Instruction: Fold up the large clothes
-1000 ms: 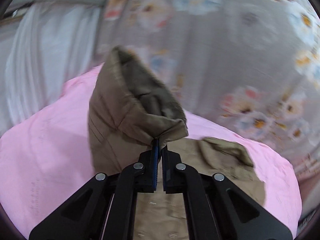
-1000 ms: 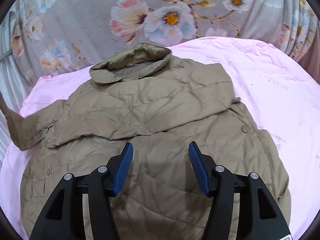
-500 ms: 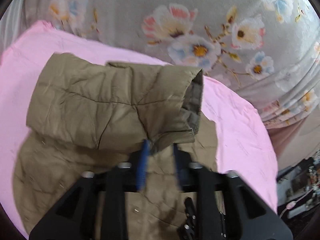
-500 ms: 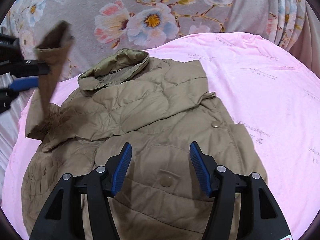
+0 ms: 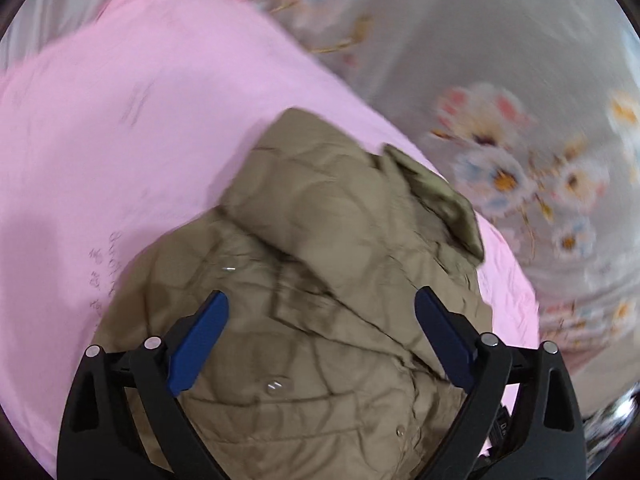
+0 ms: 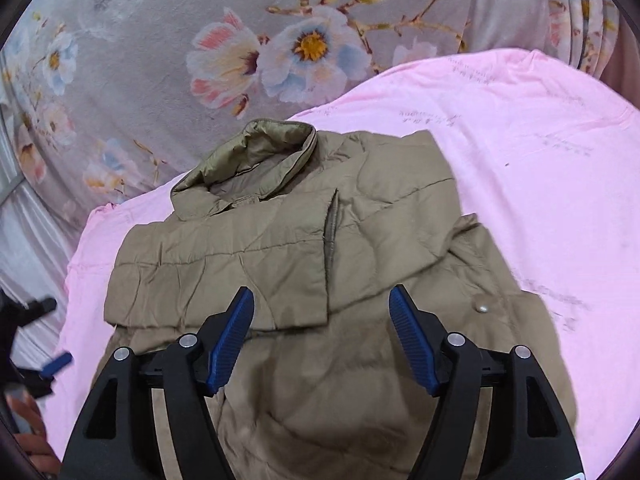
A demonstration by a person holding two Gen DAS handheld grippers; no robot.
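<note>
A khaki quilted jacket (image 6: 320,280) lies flat on the pink sheet (image 6: 540,152), its collar (image 6: 248,152) toward the far edge beside the floral curtain (image 6: 160,40). Both sleeves are folded across the chest, the cuff (image 6: 330,232) of one lying near the middle. The right gripper (image 6: 322,340) hovers over the jacket's lower half, jaws opening with nothing pinched between them. The left gripper (image 5: 320,340), blurred, is above the jacket too, jaws opening wide and holding nothing.
</note>
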